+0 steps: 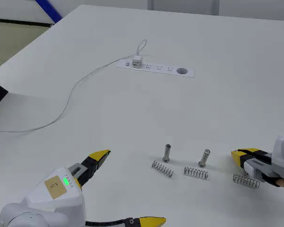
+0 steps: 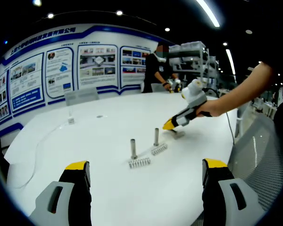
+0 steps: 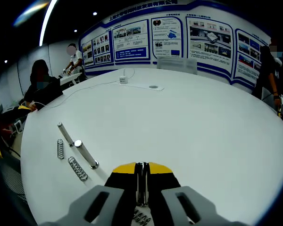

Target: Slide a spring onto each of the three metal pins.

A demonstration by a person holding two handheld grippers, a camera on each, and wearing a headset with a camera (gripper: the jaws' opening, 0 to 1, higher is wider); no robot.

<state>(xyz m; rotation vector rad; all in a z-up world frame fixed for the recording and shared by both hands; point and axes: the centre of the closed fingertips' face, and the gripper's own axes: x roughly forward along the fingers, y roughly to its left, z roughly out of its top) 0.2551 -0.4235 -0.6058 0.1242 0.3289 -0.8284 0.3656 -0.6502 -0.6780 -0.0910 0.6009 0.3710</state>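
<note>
Though slim, smooth cylindrical metal pin (image 3: pixel 140 186).

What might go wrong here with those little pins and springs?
The left pin and right pin stand upright and unsupported, so a nudge might topple them. The right hand-held gripper seems shut on a thin third pin, which might slip. The springs lie loose and might roll.

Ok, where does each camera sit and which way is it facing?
Head view: headset, looking down at the table; left gripper near bottom, right gripper at the edge.
Left gripper view: along its open jaws toward the right gripper and the person's forearm.
Right gripper view: along shut jaws holding a pin.
All share two standing pins.
</note>
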